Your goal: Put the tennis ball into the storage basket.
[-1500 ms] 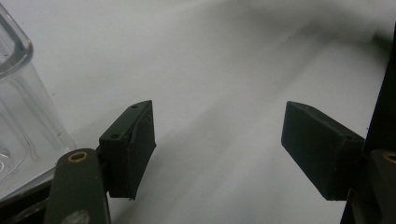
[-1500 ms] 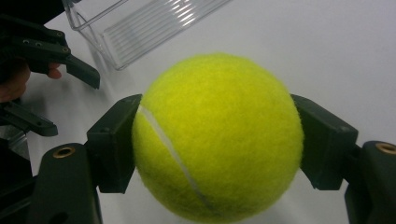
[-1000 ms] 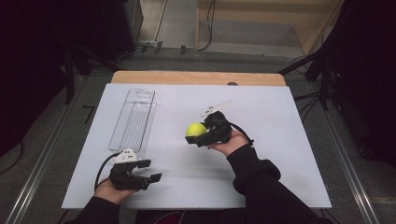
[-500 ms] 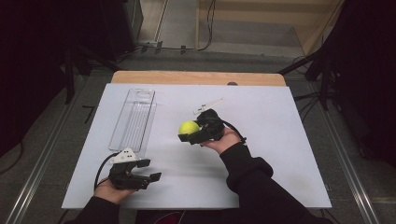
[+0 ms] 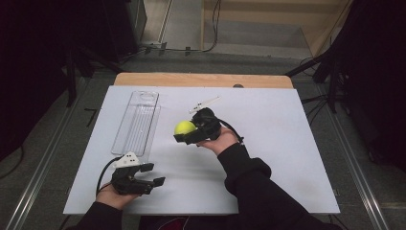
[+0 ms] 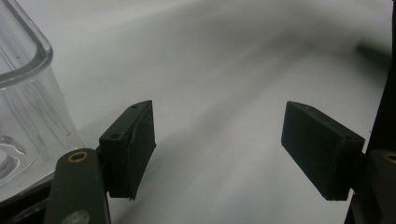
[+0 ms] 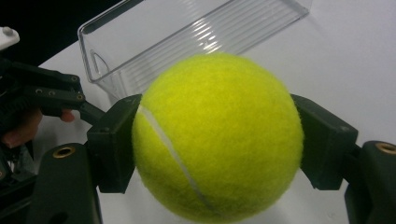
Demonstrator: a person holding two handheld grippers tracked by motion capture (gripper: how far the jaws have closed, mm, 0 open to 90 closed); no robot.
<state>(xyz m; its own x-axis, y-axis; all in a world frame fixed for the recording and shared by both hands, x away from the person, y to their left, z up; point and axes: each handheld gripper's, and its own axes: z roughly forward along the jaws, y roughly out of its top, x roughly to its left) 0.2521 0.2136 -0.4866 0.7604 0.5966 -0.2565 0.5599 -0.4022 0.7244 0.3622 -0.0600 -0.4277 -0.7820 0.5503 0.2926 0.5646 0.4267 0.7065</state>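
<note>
Change, right gripper [image 5: 184, 135]: carried leftward across the table from its spot a second before, toward the tray; ball went along in the jaws.
Change, left gripper [image 5: 152, 174]: held the same place at the near left corner as a second before.
Change, tray [image 5: 136, 122]: unmoved.
Right jaws: clamped on the ball [image 5: 184, 127], one pad on each side, as seen close up in the right gripper view [image 7: 215, 135]; ball held clear of the sheet.
Left jaws: stood apart, nothing between them [image 6: 219, 149]; bare sheet beyond the pads.
Ball position: over the middle of the sheet, just right of the tray, not yet above it.
Tray position: lay lengthwise on the left half of the sheet, open side up; near end just beside the left gripper, corner visible at left in the left gripper view [image 6: 23, 93].
Count, balls: one, yellow-green with a white seam.
Count, trays: one, clear ribbed plastic [image 7: 187, 37].
Count, grippers: two, one per hand.
Count, sheets: one, white [image 5: 268, 143], over a wooden table [image 5: 201, 79].
</note>
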